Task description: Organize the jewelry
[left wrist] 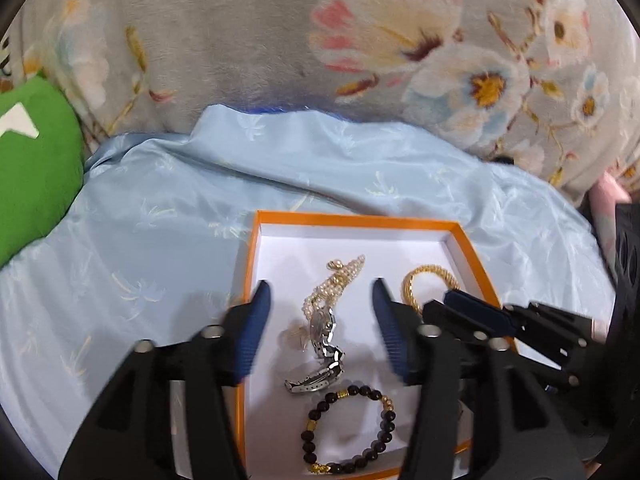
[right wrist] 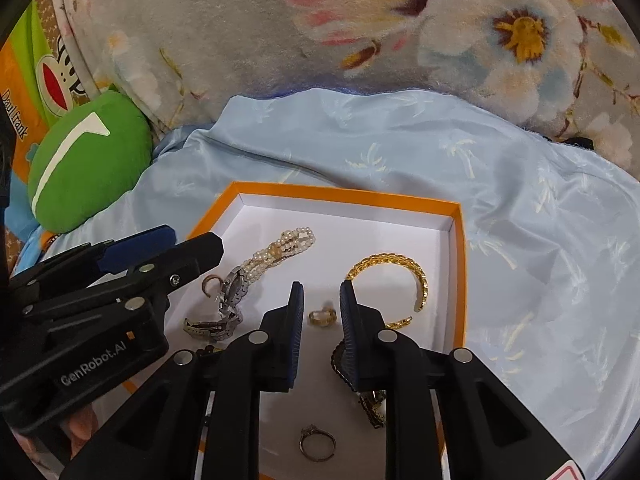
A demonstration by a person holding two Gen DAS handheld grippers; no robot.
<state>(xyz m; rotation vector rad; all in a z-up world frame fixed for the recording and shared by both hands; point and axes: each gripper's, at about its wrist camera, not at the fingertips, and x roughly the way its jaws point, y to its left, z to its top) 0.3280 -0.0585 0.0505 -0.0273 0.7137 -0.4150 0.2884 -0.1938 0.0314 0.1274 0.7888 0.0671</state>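
An orange tray with a white floor lies on the cloth. It holds a pearl bracelet, a silver watch band, a black bead bracelet, a gold bangle, a gold ring and a dark ring. My left gripper hangs open above the pearls and watch band, holding nothing. My right gripper hovers over the gold ring with a narrow empty gap between its pads.
The tray rests on a wrinkled light blue satin cloth. A floral fleece blanket rises behind it. At the left lies a green plush cushion. A dark chain piece lies under the right finger.
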